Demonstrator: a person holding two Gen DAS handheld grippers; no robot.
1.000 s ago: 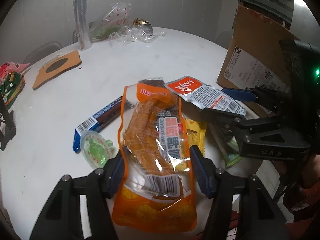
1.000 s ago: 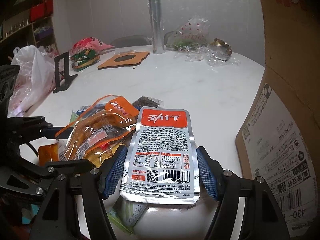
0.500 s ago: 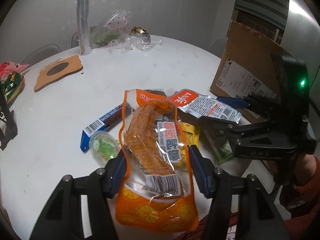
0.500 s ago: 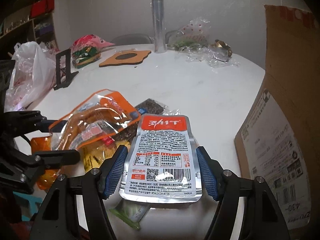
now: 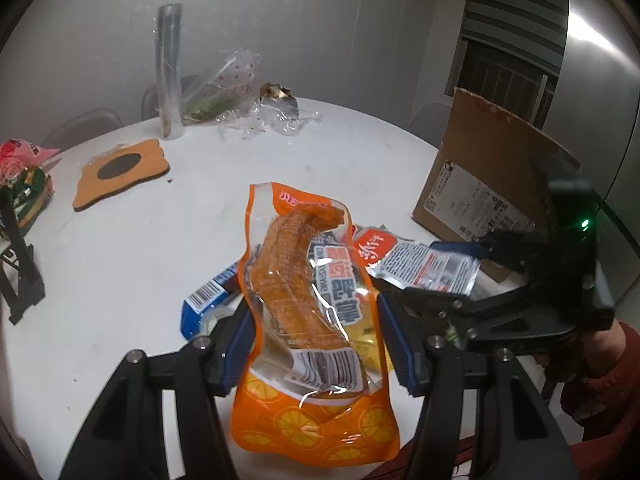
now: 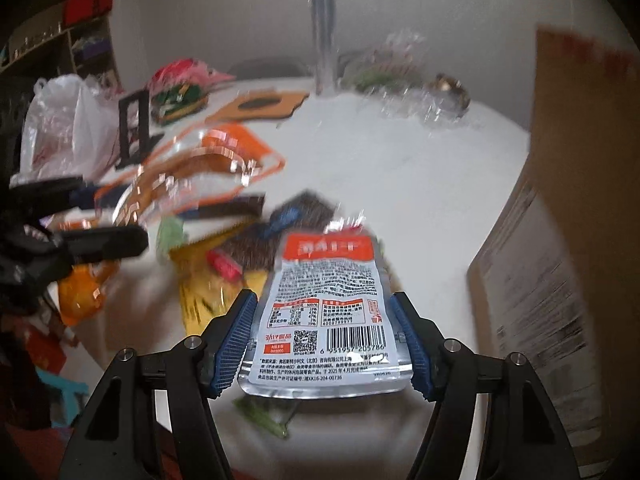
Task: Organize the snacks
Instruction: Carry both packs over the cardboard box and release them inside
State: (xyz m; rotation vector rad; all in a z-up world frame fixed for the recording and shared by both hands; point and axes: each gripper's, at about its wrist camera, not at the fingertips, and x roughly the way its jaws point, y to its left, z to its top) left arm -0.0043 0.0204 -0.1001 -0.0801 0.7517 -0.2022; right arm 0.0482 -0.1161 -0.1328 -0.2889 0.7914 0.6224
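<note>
My left gripper (image 5: 316, 344) is shut on an orange-and-clear snack bag (image 5: 308, 296) and holds it lifted above the white table (image 5: 132, 240). My right gripper (image 6: 324, 340) is shut on a silver pouch with a red top (image 6: 328, 300), also lifted; this pouch shows in the left wrist view (image 5: 420, 262). Below them lies a pile of snacks: a blue bar (image 5: 208, 296), a yellow packet (image 6: 200, 292), a dark packet (image 6: 304, 212) and a green wrapper (image 6: 260, 412). The right wrist view is blurred by motion.
A cardboard box (image 5: 484, 184) stands at the right by the table edge. At the back are a clear film roll (image 5: 170, 68), crumpled plastic bags (image 5: 256, 112) and an orange cork mat (image 5: 120, 172). A black stand (image 5: 18, 264) and snack bags (image 5: 24, 176) sit left.
Both grippers have risen and pulled back, lifting the orange bag and the silver pouch off the pile. The snacks underneath have come into view.
</note>
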